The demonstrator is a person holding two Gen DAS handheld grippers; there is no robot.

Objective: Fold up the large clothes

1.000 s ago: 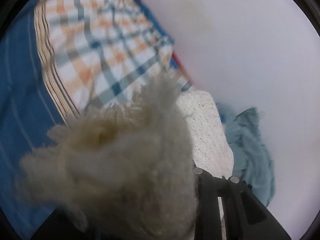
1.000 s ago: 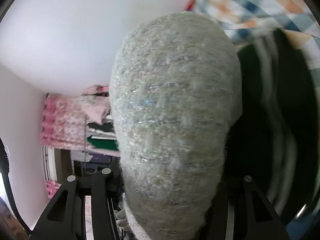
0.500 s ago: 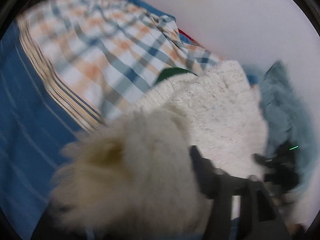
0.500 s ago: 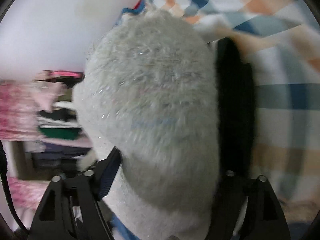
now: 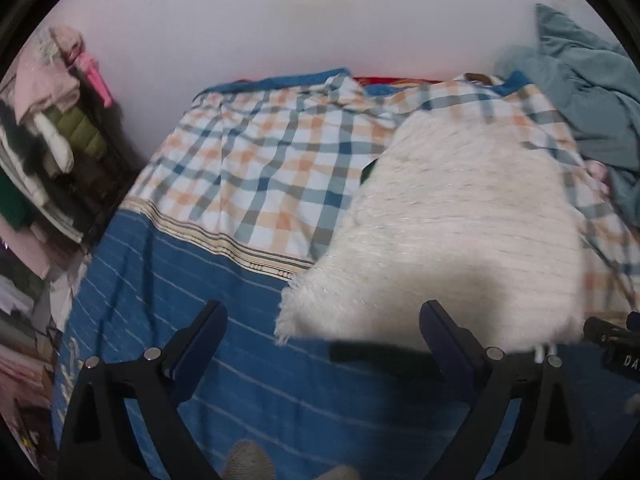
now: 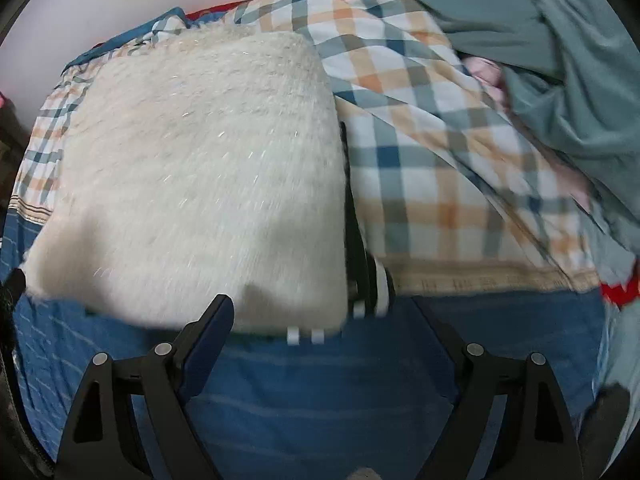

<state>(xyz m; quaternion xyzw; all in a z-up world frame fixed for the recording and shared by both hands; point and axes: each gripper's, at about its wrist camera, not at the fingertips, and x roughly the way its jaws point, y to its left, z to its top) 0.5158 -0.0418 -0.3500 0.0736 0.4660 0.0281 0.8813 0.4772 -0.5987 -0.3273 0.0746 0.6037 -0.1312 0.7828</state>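
Both hand-held grippers opening, empty; folded fuzzy sweater (image 6: 200, 176) lies lengthwise toward wall.

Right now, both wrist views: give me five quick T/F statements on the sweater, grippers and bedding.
1. The fluffy white sweater lies on the bed. True.
2. The left gripper is clamped on the sweater. False: its jaws are opening, nothing between them.
3. The right gripper holds nothing. True; its jaws are opening.
4. The plaid blanket is red and black. False: orange, blue and white.
5. A teal garment lies crumpled right of the sweater. True.
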